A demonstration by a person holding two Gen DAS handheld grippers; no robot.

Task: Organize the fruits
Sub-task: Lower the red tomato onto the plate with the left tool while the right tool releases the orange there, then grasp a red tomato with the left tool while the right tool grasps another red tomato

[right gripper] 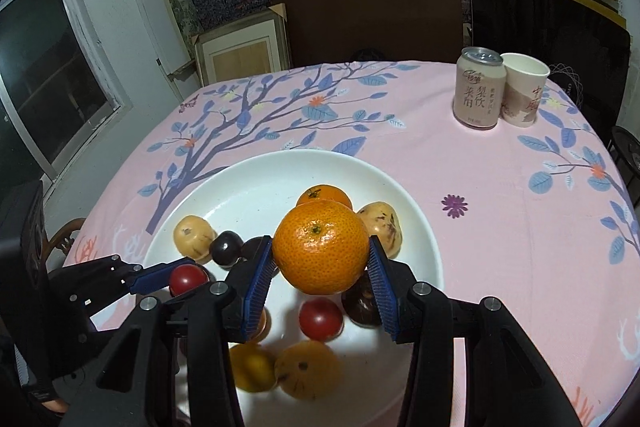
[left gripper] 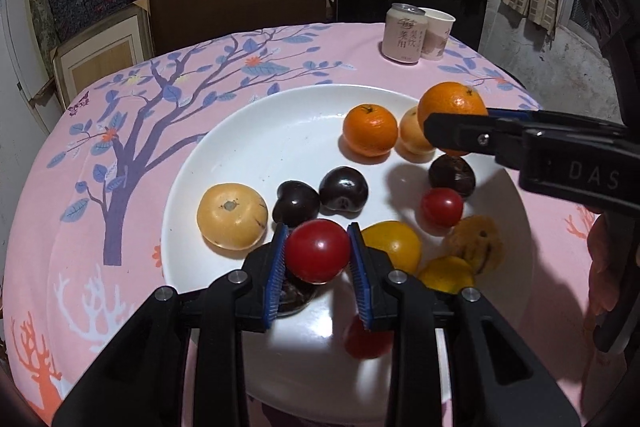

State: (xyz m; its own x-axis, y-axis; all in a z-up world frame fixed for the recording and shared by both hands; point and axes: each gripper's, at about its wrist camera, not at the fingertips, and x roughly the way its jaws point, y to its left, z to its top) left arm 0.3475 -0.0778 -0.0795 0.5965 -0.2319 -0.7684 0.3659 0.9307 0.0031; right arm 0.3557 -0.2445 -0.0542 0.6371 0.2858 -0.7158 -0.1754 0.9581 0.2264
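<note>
The left gripper was clenched on a red cherry tomato, lifted over the white plate at its six o'clock edge. The right gripper gripped a mandarin above the two o'clock side, beside another mandarin, probably so like fruits could be grouped together

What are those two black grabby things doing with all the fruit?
A person is sorting fruit with two handheld grippers. The left gripper pinches a red tomato, and the right gripper holds an orange, both lifted above the white plate. More oranges, tomatoes and dark fruits sit on the plate.
</note>
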